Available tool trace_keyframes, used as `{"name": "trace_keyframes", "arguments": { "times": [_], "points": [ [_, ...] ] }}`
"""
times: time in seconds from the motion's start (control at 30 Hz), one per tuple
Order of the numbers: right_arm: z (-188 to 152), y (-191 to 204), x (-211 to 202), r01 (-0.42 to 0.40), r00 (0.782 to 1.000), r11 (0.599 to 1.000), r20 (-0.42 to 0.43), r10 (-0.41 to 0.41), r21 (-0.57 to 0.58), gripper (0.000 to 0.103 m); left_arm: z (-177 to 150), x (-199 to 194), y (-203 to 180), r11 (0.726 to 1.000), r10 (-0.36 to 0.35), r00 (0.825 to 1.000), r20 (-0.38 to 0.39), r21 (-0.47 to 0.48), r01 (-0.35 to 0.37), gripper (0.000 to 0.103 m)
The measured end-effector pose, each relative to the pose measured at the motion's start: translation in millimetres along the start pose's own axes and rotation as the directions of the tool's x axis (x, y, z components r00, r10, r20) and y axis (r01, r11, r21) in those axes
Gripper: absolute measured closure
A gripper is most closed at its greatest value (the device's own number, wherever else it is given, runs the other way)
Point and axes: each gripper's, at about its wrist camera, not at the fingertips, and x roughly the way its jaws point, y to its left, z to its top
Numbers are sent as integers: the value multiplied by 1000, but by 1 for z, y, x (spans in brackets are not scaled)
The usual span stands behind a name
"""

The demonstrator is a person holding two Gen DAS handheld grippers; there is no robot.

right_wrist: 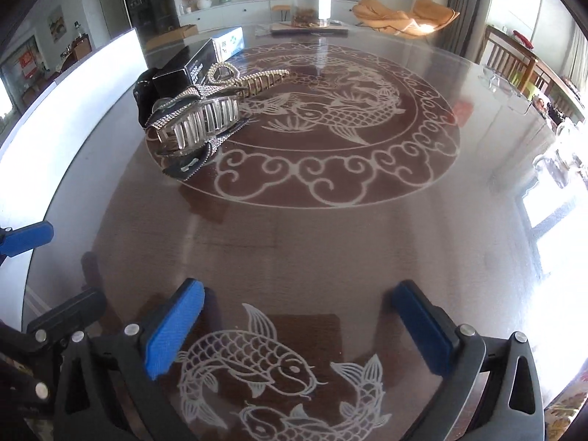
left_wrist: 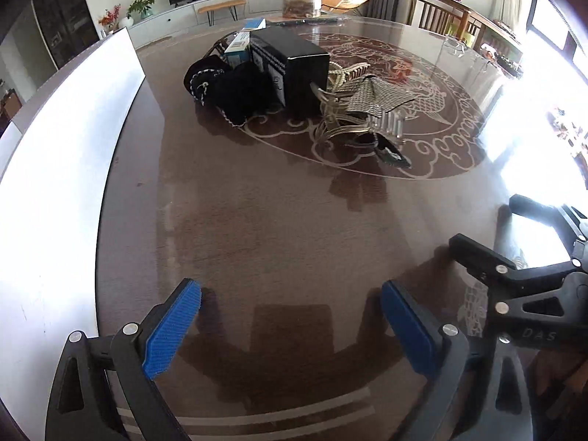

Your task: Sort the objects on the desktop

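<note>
A: What is closest to us?

B: The left gripper (left_wrist: 290,325) and the right gripper (right_wrist: 297,325). Both are wide open with nothing in them. They hang over bare table (left_wrist: 275,228), side by side.

A: Where are the things to sort?

B: Further out, in one heap near the middle of the table. In front is a clear hair clip (right_wrist: 205,123) with a sparkly bow (right_wrist: 176,104) on it. I think it is light, hard and a bit slippery. The teeth could snap, so take it across the thick middle, not the teeth.

A: And behind it?

B: A gold hair clip (right_wrist: 262,81), thin and bumpy. Grab its long back. Then a black box (left_wrist: 294,66), stiff with flat sides, easy to pinch. Beside it is a soft black cloth thing (left_wrist: 242,92). That will squash, so bunch it up. A blue and white box (left_wrist: 239,47) is at the back.

A: What gets in the way?

B: They all touch, so pulling one may drag another. Far off, a big clear jar (right_wrist: 310,2) stands at the table's far edge, well apart from the heap. A white board (left_wrist: 73,117) runs along the left side
</note>
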Motion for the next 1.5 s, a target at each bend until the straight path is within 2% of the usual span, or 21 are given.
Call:
{"name": "trace_keyframes", "arguments": {
  "times": [0.2,0.3,0.43,0.47,0.8,1.5],
  "points": [
    [33,-2,20,-17,1000,999,21,18,-35,0,33,9,27,994,58,997,59,-93,-53,0],
    [53,-5,31,-10,1000,1000,30,11,-23,0,53,15,37,990,77,995,63,-124,-69,0],
    [60,-6,35,-9,997,1000,73,10,-18,0,67,20,41,991,77,992,103,-115,-65,0],
    [59,-6,35,-7,996,1000,85,9,-14,0,67,20,42,992,75,989,125,-110,-62,0],
    [59,-6,35,-7,996,1000,94,9,-13,0,53,25,49,989,90,985,146,-133,-70,0],
    [60,-7,34,-8,996,1000,94,9,-12,0,56,28,49,988,92,985,146,-135,-72,0]
  ]
}}
